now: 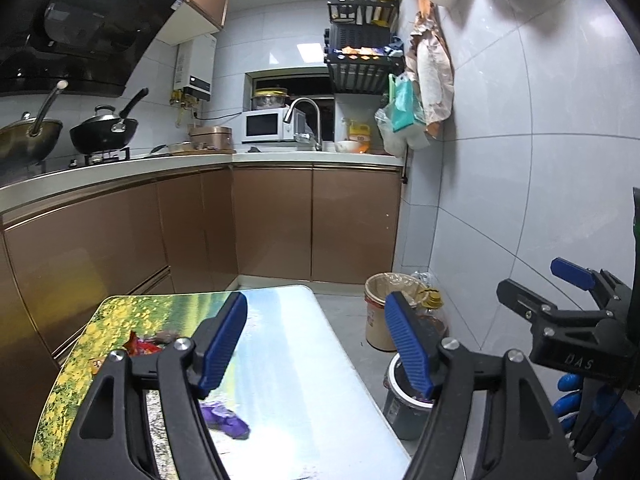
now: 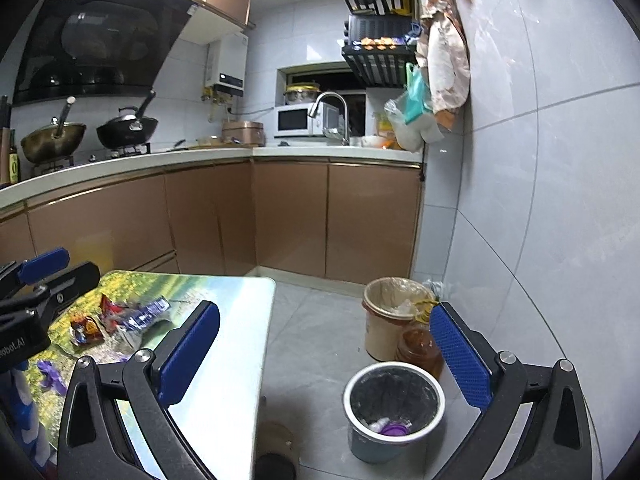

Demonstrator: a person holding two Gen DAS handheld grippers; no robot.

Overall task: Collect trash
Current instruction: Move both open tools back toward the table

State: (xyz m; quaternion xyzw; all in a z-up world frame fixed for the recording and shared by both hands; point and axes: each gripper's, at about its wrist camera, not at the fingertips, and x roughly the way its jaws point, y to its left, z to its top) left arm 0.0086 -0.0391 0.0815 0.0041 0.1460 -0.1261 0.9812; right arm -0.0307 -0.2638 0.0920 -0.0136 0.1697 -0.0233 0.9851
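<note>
While both grippers hang over the table end, nothing sits between either pair of jaws. Left to right, right wrist view: left gripper (image 2: 38,276) pokes in at the left edge, jaws apart, empty, above the landscape-print table (image 2: 240,320). Trash on the table just beside it: small orange snack wrapper (image 2: 85,330), red-and-blue wrapper (image 2: 136,314) touching a crumpled clear wrapper, and a purple scrap (image 2: 52,376) nearer the camera. Right gripper (image 2: 326,354) is spread wide, empty; its left finger is over the table's edge, its right finger over the floor side. Between its fingers, on the floor below: grey bin (image 2: 394,412) with black liner, upright, holding a purple piece (image 2: 394,428) and some white bits at the bottom. Behind it a beige bin (image 2: 390,316) with a clear liner, and a brown jar (image 2: 418,350) just beside both, against the tiled wall.

Left wrist view: left gripper (image 1: 316,346) spread, empty, left finger over the table (image 1: 288,360), right finger in front of the grey bin (image 1: 404,412). Red wrapper (image 1: 142,346) partly hidden behind the left finger's arm, purple scrap (image 1: 226,420) lower on the table. Beige bin (image 1: 384,312) further back. Right gripper (image 1: 568,280) at the right edge, held by a blue-gloved hand (image 1: 588,412). Kitchen counter with woks (image 1: 104,132) and microwave (image 1: 266,125) in the background.
</note>
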